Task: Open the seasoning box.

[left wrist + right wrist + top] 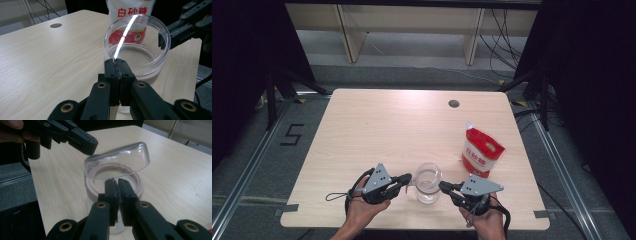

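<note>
**Near the front edge of the worktop: both hand-held grippers at the rim of a clear jar**

Near the front edge of the worktop [377, 125], between my two hands, stands the clear jar [428, 184], upright, with a pale band around its body; at its mouth sits a transparent cap [117, 161], which the right gripper view shows tilted, one side raised off the opening; the left hand-held gripper [404, 179] comes in from the jar's left, its jaws together and pinching the thin clear rim of the cap, as the left gripper view shows with the edge caught between the two black tips; the right hand-held gripper [445, 187] comes in from the jar's right, its jaws likewise together, tips at the near edge of the jar's mouth; whether they grip the cap's edge or merely touch it I cannot tell; behind and to the right of the jar, apart from it, a red-and-white bag [481, 151] with printed characters stands upright on the worktop; farther back lies a small round dark hole [454, 104] in the surface.
</note>
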A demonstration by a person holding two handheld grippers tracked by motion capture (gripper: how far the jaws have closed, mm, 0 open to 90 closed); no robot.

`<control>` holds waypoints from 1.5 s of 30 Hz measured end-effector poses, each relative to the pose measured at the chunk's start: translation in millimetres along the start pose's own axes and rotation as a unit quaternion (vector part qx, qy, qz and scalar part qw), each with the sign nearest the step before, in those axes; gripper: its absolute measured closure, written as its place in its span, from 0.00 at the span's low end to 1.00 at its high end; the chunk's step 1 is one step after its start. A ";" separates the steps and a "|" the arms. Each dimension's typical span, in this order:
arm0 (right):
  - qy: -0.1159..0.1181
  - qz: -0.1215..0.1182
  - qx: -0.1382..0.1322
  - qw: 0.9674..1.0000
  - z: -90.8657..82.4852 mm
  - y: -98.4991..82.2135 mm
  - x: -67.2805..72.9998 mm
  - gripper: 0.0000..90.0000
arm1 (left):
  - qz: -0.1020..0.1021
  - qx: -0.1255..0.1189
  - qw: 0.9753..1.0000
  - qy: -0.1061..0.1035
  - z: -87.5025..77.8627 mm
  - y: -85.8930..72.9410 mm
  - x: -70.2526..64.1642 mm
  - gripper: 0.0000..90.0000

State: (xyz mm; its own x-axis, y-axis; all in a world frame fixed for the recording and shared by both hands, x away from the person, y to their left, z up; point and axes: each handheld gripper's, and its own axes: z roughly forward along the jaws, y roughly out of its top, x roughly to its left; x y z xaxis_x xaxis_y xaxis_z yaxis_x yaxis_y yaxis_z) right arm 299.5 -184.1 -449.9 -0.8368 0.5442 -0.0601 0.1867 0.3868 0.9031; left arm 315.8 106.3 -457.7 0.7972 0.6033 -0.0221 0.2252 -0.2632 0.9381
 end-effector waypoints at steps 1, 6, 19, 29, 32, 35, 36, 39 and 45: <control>-0.002 0.001 0.000 1.000 0.0 0.8 0.8 0.96 | 0.002 0.001 1.000 -0.001 -0.4 -0.1 0.4 0.95; -0.003 -0.004 -0.006 1.000 0.9 3.9 0.4 0.96 | -0.008 -0.003 1.000 -0.002 -6.8 -2.0 2.2 0.74; 0.000 -0.021 -0.008 1.000 6.9 9.7 5.9 0.93 | -0.049 0.040 0.998 -0.019 -29.0 -27.8 2.0 0.17; -0.003 -0.025 -0.015 1.000 8.2 14.6 7.7 0.92 | -0.030 0.046 0.998 -0.029 -39.0 -41.4 -0.2 0.17; 0.006 -0.026 -0.015 1.000 9.6 17.0 8.9 0.91 | -0.040 0.033 0.998 -0.040 -42.5 -42.3 0.3 0.17; 0.003 -0.028 -0.019 0.999 11.8 19.4 10.7 0.91 | -0.039 0.030 0.998 -0.032 -45.8 -43.3 0.9 0.17; 0.008 -0.031 -0.014 0.999 11.7 20.4 10.3 0.91 | -0.030 0.025 0.999 -0.033 -46.3 -43.5 2.6 0.17; 0.011 -0.035 -0.016 0.999 13.4 23.0 11.2 0.91 | -0.041 0.031 0.998 -0.027 -47.6 -47.3 1.6 0.17; 0.018 -0.042 -0.018 0.999 18.1 27.9 15.7 0.91 | -0.036 0.034 0.998 -0.029 -47.9 -50.5 0.9 0.17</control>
State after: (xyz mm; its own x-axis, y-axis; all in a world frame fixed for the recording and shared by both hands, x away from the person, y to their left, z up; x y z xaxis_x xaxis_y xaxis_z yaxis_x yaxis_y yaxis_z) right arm 300.8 -151.4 -433.4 -0.8663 0.4846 -0.1213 0.0980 0.4028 0.9100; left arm 278.3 156.2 -488.5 0.8077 0.5791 -0.1108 0.3199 -0.2726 0.9074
